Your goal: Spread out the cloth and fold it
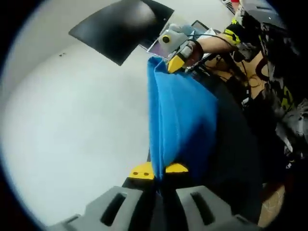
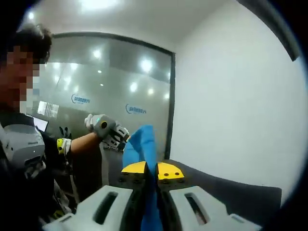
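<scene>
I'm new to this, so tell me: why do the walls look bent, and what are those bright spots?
Both views bow straight lines: fisheye lenses. In the right gripper view, ceiling lights glare off the glass wall behind the blue cloth; the left gripper view is evenly lit, slightly soft.

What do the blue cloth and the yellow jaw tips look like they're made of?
Blue cloth: probably soft microfibre or terry, with a matte, fuzzy surface and limp folds. Yellow tips of the left gripper and right gripper: likely smooth moulded plastic or rubber.

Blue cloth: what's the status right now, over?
Left gripper and right gripper both shut on the blue cloth. Cloth held up between them, hanging, not yet laid flat. Nothing in the way.
</scene>
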Tool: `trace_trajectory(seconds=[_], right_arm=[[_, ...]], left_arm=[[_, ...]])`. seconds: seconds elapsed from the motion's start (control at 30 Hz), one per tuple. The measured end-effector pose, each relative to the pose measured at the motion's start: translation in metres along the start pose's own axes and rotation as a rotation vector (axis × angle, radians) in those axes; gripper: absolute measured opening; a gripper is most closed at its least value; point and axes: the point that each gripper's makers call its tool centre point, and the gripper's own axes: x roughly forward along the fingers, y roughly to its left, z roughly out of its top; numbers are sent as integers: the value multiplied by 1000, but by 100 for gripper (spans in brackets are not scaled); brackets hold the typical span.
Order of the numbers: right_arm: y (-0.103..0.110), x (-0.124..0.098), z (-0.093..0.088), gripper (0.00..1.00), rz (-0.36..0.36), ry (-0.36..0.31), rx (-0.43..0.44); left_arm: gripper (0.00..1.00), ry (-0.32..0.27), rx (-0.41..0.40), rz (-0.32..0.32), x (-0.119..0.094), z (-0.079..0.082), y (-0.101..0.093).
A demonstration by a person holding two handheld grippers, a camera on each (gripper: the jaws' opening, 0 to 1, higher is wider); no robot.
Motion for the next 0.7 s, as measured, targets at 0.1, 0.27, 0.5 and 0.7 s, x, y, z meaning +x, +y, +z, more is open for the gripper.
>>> trace_trajectory(seconds=[0.1, 0.27, 0.5, 0.7], right_arm=[[-5, 16, 22, 3, 18, -26, -20], [-14, 35, 33, 3, 77, -58, 3], [-69, 56, -3, 3, 48, -19, 98], [-140, 91, 53, 3, 14, -210, -11]], left_arm=[[0, 12, 4, 41, -18, 8, 30], [0, 20, -42, 39, -37, 19, 62], [0, 65, -98, -21, 4, -13, 75], [0, 188, -125, 306, 38, -57, 174]])
